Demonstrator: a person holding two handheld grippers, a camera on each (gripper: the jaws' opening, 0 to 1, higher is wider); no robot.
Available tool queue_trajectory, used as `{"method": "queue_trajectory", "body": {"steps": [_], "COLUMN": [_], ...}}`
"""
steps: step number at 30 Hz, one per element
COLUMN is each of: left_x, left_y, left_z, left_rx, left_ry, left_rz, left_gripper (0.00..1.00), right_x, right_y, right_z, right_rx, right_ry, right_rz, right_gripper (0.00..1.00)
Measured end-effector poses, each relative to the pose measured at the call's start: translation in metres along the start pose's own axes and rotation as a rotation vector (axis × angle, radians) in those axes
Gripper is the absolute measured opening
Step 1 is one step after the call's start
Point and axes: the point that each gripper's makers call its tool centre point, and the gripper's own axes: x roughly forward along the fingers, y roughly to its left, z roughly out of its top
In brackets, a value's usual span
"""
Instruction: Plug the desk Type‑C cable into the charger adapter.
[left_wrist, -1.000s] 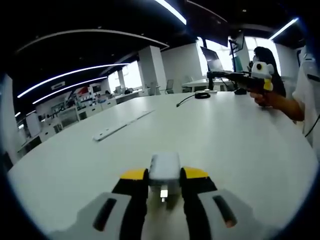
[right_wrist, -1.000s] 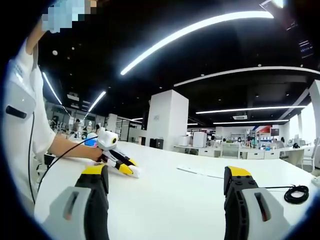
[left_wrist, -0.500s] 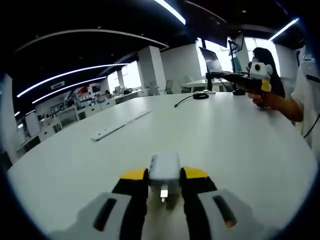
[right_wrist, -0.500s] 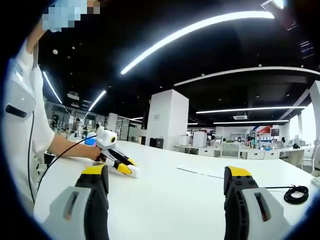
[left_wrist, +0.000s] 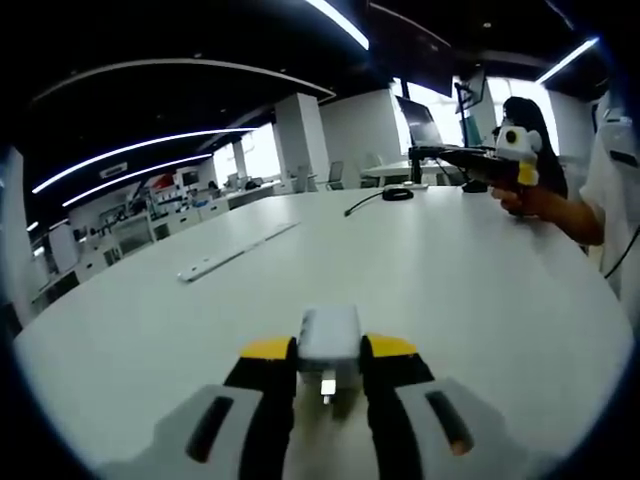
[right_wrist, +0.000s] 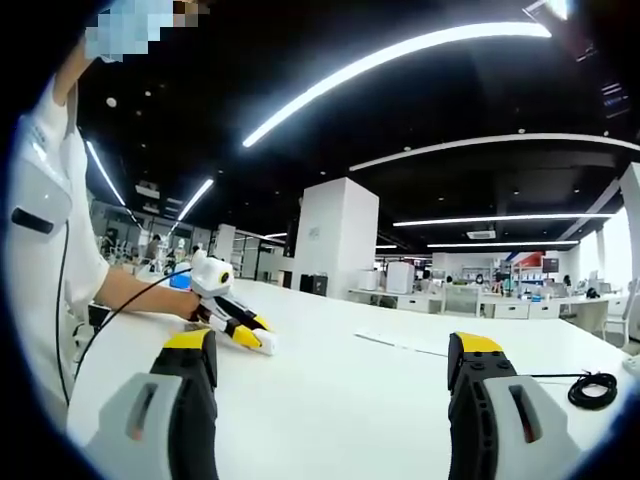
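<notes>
Left gripper view: left tool (left_wrist: 328, 372) low over the white bench (left_wrist: 480, 290), jaws clenched on the white charger adapter (left_wrist: 329, 338). Adapter sits squarely between the yellow-tipped jaws, its body pointing forward along them. A small pale metallic part shows on its near underside; too small to tell what it is. Adapter appears to be at or just above the bench surface; contact cannot be told.

Far across the bench, toward the upper right, the black Type-C cable (left_wrist: 388, 194) lies partly coiled with a loose end trailing left. Well apart from the adapter. A long flat white strip (left_wrist: 232, 251) lies on the bench to the upper left, also well apart.

Right tool (left_wrist: 470, 155) shows at upper right in this view, held above the bench edge by a person's hand (left_wrist: 527, 198), white sleeve (left_wrist: 612, 190) behind.

Right gripper view: right tool (right_wrist: 331, 362) released, jaws spread wide, nothing between them. It hovers above the bench (right_wrist: 340, 400). The cable (right_wrist: 590, 386) lies coiled at far right, just beyond the right jaw. The left tool (right_wrist: 245, 331) rests low at the left with the white adapter (right_wrist: 268, 346) at its tips. The white strip (right_wrist: 400, 344) lies mid-bench.

Open office behind, with ceiling light strips and white columns.
</notes>
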Motion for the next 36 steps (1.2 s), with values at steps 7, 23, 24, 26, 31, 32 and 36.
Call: {"method": "queue_trajectory", "body": {"steps": [7,23,24,26,31,32,36], "left_x": [-0.001,-0.003,-0.003,-0.003,-0.005,-0.005,-0.006], "left_y": [-0.003,-0.014,-0.014,-0.016,-0.02,-0.021,-0.023], "left_z": [0.0,0.001,0.001,0.001,0.001,0.001,0.001], "left_rx": [0.001,-0.004,-0.004,-0.003,-0.004,-0.004,0.0], "left_ry": [-0.001,-0.003,-0.003,-0.003,-0.003,-0.004,-0.001], "left_rz": [-0.004,-0.02,-0.02,-0.022,-0.028,-0.03,-0.032], "left_gripper": [0.25,0.25,0.25,0.25,0.25,0.25,0.25], "right_x": [0.001,0.001,0.001,0.001,0.001,0.001,0.001], "right_y": [0.001,0.001,0.001,0.001,0.002,0.002,0.002], "right_z": [-0.001,-0.003,-0.002,-0.002,-0.003,-0.003,-0.002], "right_rx": [-0.002,-0.01,-0.009,-0.008,-0.012,-0.012,-0.012], "right_ry": [0.005,0.013,0.012,0.011,0.013,0.013,0.011], "right_rz": [0.003,0.005,0.004,0.004,0.005,0.005,0.006], "right_gripper": [0.98,0.98,0.98,0.98,0.98,0.98,0.98]}}
